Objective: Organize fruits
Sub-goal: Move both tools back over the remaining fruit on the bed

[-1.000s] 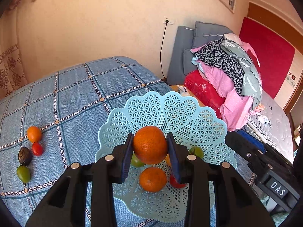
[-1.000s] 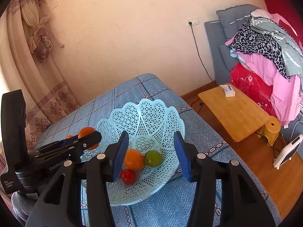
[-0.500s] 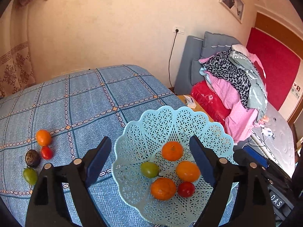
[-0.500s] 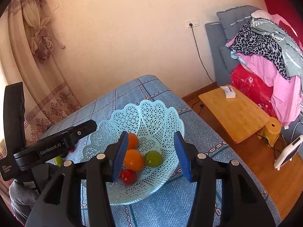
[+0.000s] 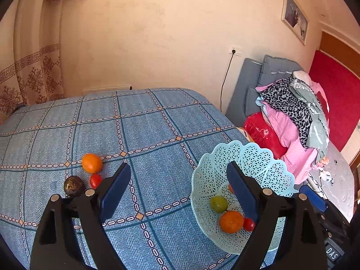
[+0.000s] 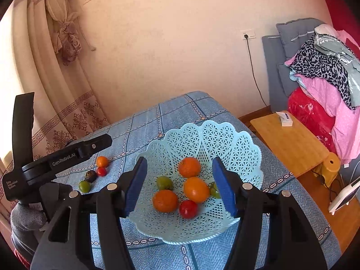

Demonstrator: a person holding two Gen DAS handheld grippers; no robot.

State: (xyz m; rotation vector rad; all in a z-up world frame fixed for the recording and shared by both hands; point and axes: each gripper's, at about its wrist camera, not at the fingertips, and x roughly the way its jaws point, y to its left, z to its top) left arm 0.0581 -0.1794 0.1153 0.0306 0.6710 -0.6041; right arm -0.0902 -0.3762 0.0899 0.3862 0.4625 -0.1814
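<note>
A light blue lattice basket (image 6: 225, 139) (image 5: 265, 166) stands on the blue checked table and holds several fruits: oranges (image 6: 189, 167), a red tomato (image 6: 188, 208) and green fruits (image 6: 164, 182). On the cloth to its left lie an orange (image 5: 91, 163) (image 6: 102, 161), a small red tomato (image 5: 95, 180), a dark round fruit (image 5: 73, 185) and a green fruit (image 6: 84, 186). My left gripper (image 5: 177, 191) is open and empty, above the cloth between the loose fruits and the basket. My right gripper (image 6: 180, 185) is open and empty over the basket.
The table edge falls off to the right of the basket. Beyond it stand a low wooden table (image 6: 292, 144) with a small box and a pile of clothes and cushions (image 6: 324, 67). A curtain (image 6: 56, 45) hangs at the left.
My left gripper opened and let the orange drop into the basket, then swung left away from it toward the loose fruits. My right gripper stayed open over the basket.
</note>
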